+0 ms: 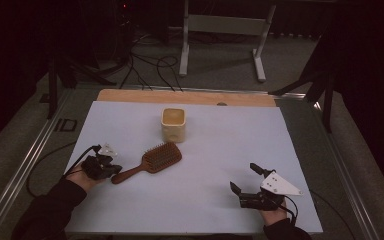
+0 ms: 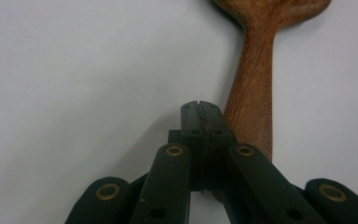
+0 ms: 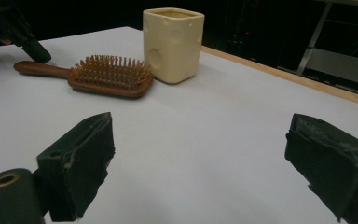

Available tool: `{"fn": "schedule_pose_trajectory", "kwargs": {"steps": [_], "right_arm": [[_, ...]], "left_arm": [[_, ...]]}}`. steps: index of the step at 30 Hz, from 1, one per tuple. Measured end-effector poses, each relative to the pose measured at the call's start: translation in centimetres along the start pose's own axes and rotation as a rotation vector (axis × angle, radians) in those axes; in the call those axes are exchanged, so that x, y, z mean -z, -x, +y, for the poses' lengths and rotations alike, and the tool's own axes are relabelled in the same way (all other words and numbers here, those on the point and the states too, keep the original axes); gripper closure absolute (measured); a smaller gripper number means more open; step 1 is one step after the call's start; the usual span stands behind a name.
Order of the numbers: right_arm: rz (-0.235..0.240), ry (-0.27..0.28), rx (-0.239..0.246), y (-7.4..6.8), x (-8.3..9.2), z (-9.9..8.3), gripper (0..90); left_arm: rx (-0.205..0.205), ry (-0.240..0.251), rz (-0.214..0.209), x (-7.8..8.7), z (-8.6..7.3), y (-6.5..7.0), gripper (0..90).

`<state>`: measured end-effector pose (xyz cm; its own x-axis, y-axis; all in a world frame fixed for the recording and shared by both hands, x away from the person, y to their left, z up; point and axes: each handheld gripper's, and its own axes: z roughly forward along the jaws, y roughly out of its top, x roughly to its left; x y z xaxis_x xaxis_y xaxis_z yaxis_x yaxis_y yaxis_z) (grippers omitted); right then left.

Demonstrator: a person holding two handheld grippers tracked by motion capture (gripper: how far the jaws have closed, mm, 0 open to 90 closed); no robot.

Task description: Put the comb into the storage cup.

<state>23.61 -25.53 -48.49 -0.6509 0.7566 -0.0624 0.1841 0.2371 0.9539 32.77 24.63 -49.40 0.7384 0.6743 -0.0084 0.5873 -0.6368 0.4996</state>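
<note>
A wooden hairbrush point(image 1: 152, 160) lies bristles up on the white table point(image 1: 205, 150), its handle pointing at my left gripper point(image 1: 114, 171). That gripper is shut and holds nothing. In the left gripper view its closed tips point(image 2: 200, 112) rest on the table just beside the brush handle point(image 2: 254, 102). A cream square cup point(image 1: 173, 125) stands upright behind the brush. My right gripper point(image 1: 245, 177) sits near the front right of the table, jaws wide open and empty. In the right gripper view the brush point(image 3: 107, 77) and cup point(image 3: 172, 44) lie well ahead of it.
The table's wooden far edge point(image 1: 185, 96) runs behind the cup. Beyond it are a grey floor, loose cables point(image 1: 150, 65) and a white stand point(image 1: 225, 30). A metal rail point(image 1: 25, 160) borders the table's left side.
</note>
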Motion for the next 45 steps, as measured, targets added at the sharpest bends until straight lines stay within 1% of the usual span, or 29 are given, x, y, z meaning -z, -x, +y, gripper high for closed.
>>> {"fn": "schedule_pose_trajectory", "kwargs": {"steps": [9, 15, 18, 22, 27, 30, 34, 36, 38, 42, 43, 45], "right_arm": [[0.0, -0.001, -0.001, 0.0, 0.0, 0.0, 7.8], [-0.001, -0.004, -0.001, 0.0, 0.0, 0.0, 7.8], [0.0, -0.004, -0.002, 0.0, 0.0, 0.0, 7.9], [-0.001, -0.004, 0.0, 0.0, 0.0, 0.0, 7.9], [-0.002, -0.003, -0.001, 0.0, 0.0, 0.0, 7.9], [-0.001, -0.001, 0.0, 0.0, 0.0, 0.0, 7.9], [-0.001, -0.003, -0.007, 0.0, 0.1, 0.0, 7.9], [-0.002, -0.002, -0.002, 0.0, 0.1, 0.0, 7.9], [-0.004, -0.002, -0.001, 0.0, 0.1, 0.0, 7.9], [-0.004, 0.001, -0.002, 0.1, 0.1, 0.0, 7.9], [-0.004, 0.0, 0.0, 0.1, 0.1, 0.0, 7.8], [-0.003, -0.002, -0.001, 0.0, 0.1, 0.0, 7.9]], "left_arm": [[0.001, 0.001, -0.015, 0.6, -0.1, 0.6, 90.0], [-0.008, -0.003, -0.019, 0.9, -0.2, 0.8, 90.0], [-0.016, -0.006, -0.007, 1.0, -0.2, 1.0, 90.0], [-0.015, -0.009, -0.006, 0.9, -0.2, 1.0, 90.0], [-0.027, -0.023, 0.01, 0.7, 0.0, 0.9, 90.0], [-0.016, -0.026, 0.0, 0.7, 0.0, 0.9, 90.0], [-0.022, -0.032, -0.008, 0.5, -0.1, 1.1, 90.0], [-0.033, -0.05, -0.023, 0.2, -0.1, 1.4, 90.0], [-0.039, -0.058, -0.025, 0.0, -0.1, 1.7, 90.0], [-0.047, -0.061, -0.039, -0.1, -0.1, 2.2, 90.0], [-0.049, -0.062, -0.049, -0.1, 0.0, 2.6, 90.0], [-0.059, -0.061, -0.054, -0.1, 0.1, 3.0, 90.0]]}}
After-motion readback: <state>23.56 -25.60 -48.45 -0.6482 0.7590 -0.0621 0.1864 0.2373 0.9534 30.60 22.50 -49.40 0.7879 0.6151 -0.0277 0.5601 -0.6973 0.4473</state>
